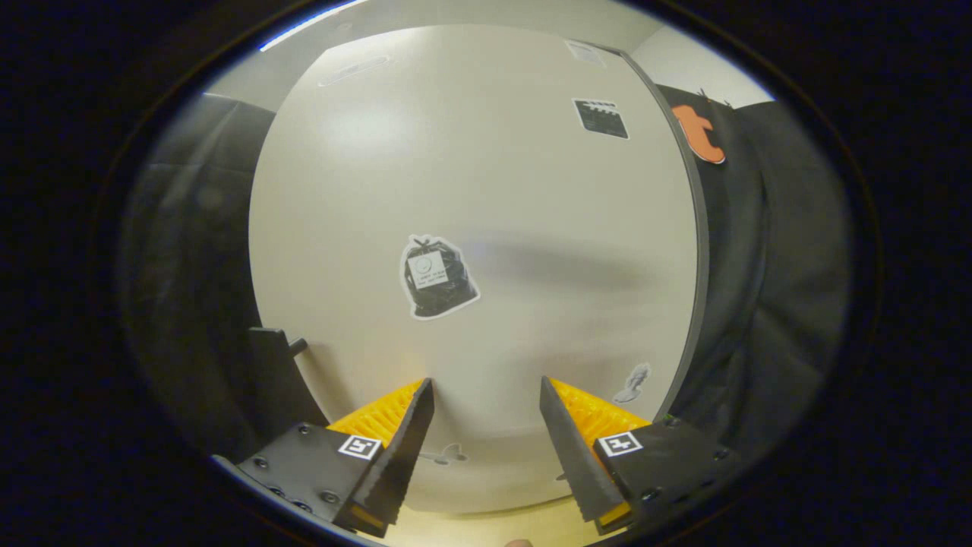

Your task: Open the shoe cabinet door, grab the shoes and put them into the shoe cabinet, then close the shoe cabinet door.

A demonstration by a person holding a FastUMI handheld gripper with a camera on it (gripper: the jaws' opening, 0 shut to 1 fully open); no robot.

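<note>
I'm facing the shoe cabinet door nearly head-on, and going left to right: at its left edge, low down, a dark block with a short peg sticks out just beside the panel; could be a handle or a hinge part, I can't tell which. Mid-panel sits a sticker of a black bag, upright, just beyond the fingers. The gripper is released, fingers spread with nothing between them, tips close to the panel face; whether they touch it I can't tell. Past the right finger there's a small pale sticker, and near the door's top right corner a dark clapperboard-like sticker. The door's right edge shows as a dark strip against the cloth wall, so I judge the panel may be swung slightly ajar, but I can't confirm that. The door is a tall panel, long axis vertical, flat face pointing back at me. No shoes anywhere ahead of the fingers. Risks as I see them: with the fingers spread against a flat face there's nothing to grip, so a push here could slam the door or skid the tips across it; going for the left block blind could jam a finger behind the peg; pulling the wrong edge would fight the hinge.
</note>
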